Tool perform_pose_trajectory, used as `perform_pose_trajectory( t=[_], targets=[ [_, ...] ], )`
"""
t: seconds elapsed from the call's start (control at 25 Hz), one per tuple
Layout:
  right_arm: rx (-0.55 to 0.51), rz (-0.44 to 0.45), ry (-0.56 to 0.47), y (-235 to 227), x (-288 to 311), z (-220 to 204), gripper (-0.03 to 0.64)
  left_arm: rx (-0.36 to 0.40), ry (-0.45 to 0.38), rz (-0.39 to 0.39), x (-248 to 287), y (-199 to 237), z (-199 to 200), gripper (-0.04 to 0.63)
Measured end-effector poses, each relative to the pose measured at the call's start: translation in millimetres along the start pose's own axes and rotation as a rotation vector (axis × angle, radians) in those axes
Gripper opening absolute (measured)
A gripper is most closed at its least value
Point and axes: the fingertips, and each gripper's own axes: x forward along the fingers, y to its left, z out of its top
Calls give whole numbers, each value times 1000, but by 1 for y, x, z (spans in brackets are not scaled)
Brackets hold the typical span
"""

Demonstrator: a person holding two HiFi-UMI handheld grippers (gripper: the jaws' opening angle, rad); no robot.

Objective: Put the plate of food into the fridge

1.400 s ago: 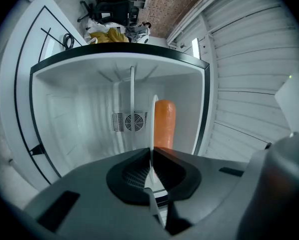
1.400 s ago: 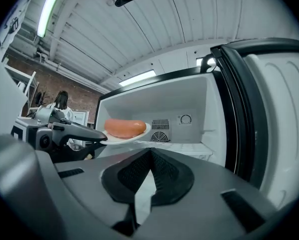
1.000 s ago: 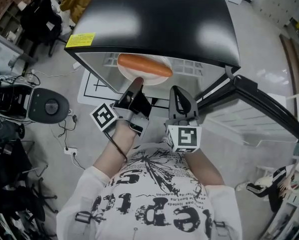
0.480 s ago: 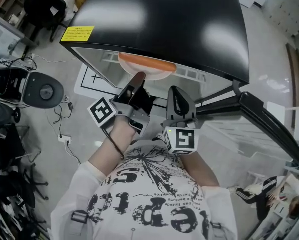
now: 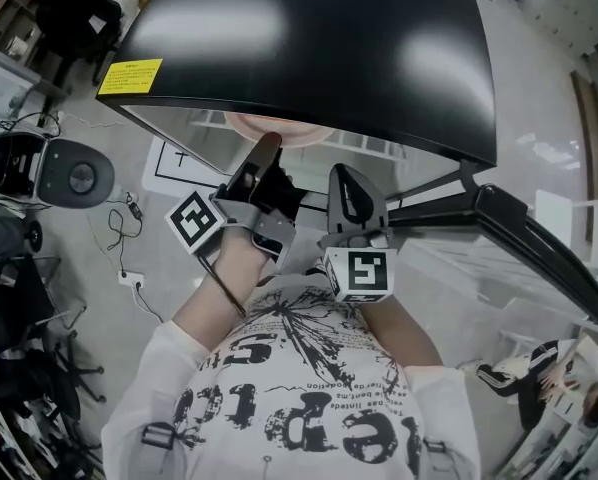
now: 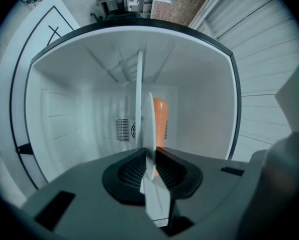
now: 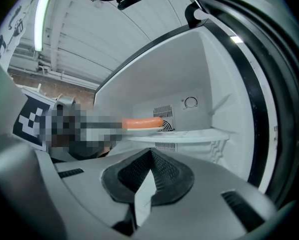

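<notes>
A white plate [image 6: 148, 129] carrying an orange sausage [image 6: 160, 119] is inside the small black fridge [image 5: 309, 38], seen edge-on in the left gripper view. My left gripper [image 6: 149, 166] holds the plate's near rim between its pads, and its jaws are opening. In the right gripper view the plate [image 7: 139, 130] and sausage [image 7: 142, 123] lie level at the white shelf [image 7: 189, 135]. From the head view only a pale sliver of plate [image 5: 274, 128] shows under the fridge top, with the left gripper [image 5: 267, 148] reaching to it. My right gripper [image 5: 341, 178] hangs beside it, shut and empty.
The fridge door [image 5: 539, 248] stands swung open to the right. A yellow label [image 5: 129, 75] marks the fridge's top left corner. On the floor to the left are a round grey device [image 5: 74, 173] and loose cables [image 5: 129, 258].
The plate has gone deeper into the fridge; the black top now hides the sausage in the head view. Both grippers have moved slightly forward.
</notes>
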Motion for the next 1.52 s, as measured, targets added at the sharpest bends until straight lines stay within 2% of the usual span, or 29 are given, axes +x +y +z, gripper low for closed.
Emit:
perform_pose_trajectory(
  t=[0.36, 0.52, 0.6, 0.68, 0.96, 1.0, 1.04, 1.08, 1.24, 1.44, 1.48, 1.52],
  targets=[
    [-30, -16, 30, -21, 14, -3, 1, 10, -11, -45, 21, 1, 2, 49],
    [-30, -22, 21, -20, 15, 1, 0, 76, -20, -69, 20, -6, 0, 55],
    [-30, -28, 15, -20, 15, 4, 1, 121, -11, -109, 19, -14, -2, 139],
    [-34, -32, 7, -20, 16, 8, 1, 125, -3, -136, 18, -18, -2, 177],
    [-39, -59, 1, -21, 12, 12, 0, 74, -2, -167, 15, -21, 0, 281],
    [-39, -63, 3, -20, 11, 11, 1, 60, -1, -159, 15, -18, 0, 312],
    [-39, -68, 5, -20, 9, 11, 1, 37, 0, -147, 14, -13, 0, 381],
    [-39, -72, 8, -19, 7, 10, 1, 12, 1, -134, 13, -6, 0, 399],
    [-44, -86, 15, -16, 1, 8, 0, -20, 11, -108, 3, 10, -1, 399],
    [-42, -101, 21, -9, -6, 5, 0, 19, 29, -116, -7, 6, 0, 397],
    [-42, -101, 23, -7, -7, 5, 0, 35, 37, -115, -10, 5, 0, 392],
    [-41, -102, 23, -4, -8, 4, 1, 50, 47, -109, -12, 6, -1, 342]
  ],
)
